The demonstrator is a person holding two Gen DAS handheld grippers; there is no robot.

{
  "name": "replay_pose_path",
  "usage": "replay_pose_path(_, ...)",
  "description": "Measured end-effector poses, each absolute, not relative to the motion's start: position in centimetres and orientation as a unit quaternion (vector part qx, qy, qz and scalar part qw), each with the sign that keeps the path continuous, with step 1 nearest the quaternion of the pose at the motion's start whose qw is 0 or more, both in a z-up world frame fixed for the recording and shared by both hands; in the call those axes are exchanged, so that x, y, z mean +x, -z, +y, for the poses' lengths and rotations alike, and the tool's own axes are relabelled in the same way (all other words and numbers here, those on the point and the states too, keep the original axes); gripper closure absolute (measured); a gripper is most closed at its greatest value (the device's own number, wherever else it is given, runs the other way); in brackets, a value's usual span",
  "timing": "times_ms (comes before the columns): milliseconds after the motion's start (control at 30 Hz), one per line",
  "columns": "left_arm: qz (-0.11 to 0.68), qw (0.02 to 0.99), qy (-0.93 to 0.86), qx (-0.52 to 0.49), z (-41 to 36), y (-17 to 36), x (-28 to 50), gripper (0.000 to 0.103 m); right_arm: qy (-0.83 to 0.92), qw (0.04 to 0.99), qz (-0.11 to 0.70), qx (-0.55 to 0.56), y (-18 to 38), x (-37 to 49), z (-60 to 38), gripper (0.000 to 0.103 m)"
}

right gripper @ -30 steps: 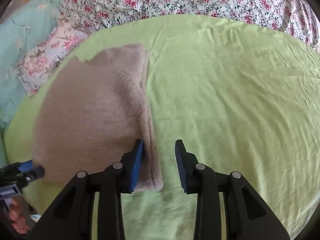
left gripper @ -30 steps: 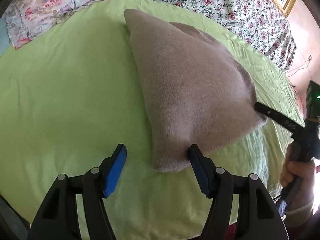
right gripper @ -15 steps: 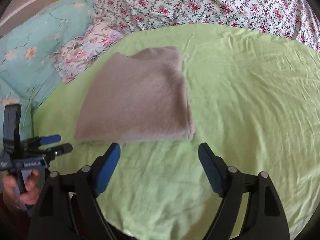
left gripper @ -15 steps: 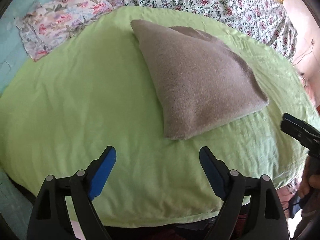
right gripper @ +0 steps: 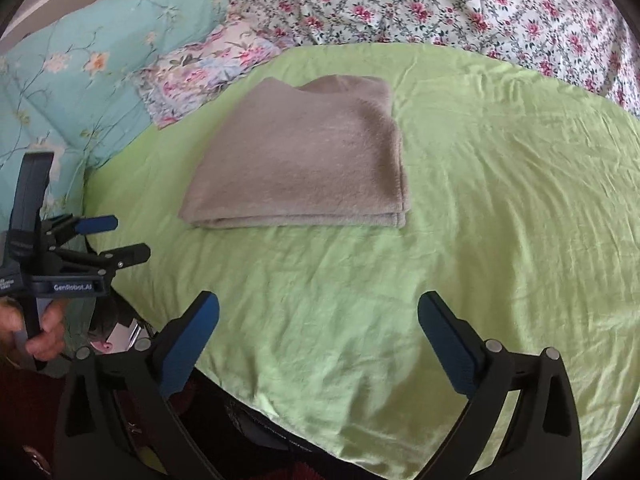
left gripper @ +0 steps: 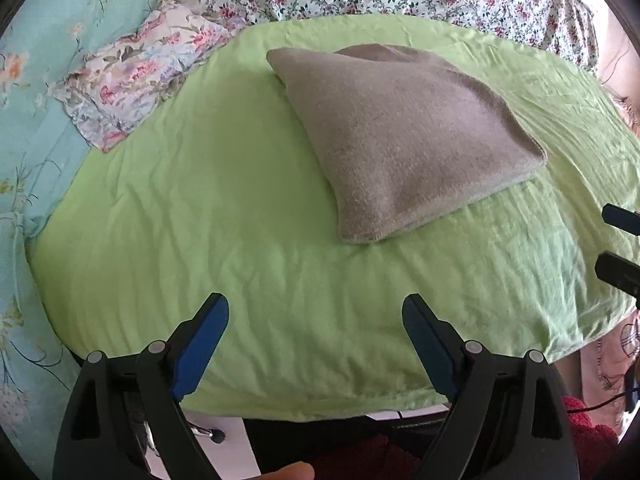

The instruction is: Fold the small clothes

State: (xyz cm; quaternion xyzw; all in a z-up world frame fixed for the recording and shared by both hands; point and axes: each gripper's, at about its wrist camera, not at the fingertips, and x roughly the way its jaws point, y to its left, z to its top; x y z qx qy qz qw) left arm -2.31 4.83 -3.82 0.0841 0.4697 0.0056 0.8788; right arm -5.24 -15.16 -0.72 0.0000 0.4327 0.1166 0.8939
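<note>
A grey-brown knitted garment (left gripper: 404, 132) lies folded into a flat rectangle on the green sheet (left gripper: 224, 208); it also shows in the right wrist view (right gripper: 304, 160). My left gripper (left gripper: 316, 316) is open and empty, held back near the sheet's front edge, well short of the garment. My right gripper (right gripper: 318, 316) is open and empty, also back from the garment. The left gripper shows in the right wrist view (right gripper: 120, 238), off the sheet's left side. The right gripper's fingers (left gripper: 620, 220) show at the left wrist view's right edge.
A rose-print quilt (right gripper: 460, 4) lies behind the green sheet (right gripper: 500, 208). A turquoise floral pillow (right gripper: 76, 76) and a small floral cloth (right gripper: 200, 76) lie to the left. The sheet's front edge drops off just under both grippers.
Both grippers let go of the folded garment, opened wide and pulled back toward the front edge. The garment stays flat on the sheet.
</note>
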Motion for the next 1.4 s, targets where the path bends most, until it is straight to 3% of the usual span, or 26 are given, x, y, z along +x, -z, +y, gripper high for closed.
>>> replay_pose_path(400,0.448,0.888,-0.023,0.103,5.0,3.9,-0.5,0.014,-0.135,0.883,0.450,-0.017,2.5,-2.3,-13.5,0.001)
replay_pose_path(1400,0.407,0.908,-0.045,0.088,5.6,0.9,5.0,0.013,-0.141,0.879,0.451,-0.060,-0.8,6.4,-11.5,0.000)
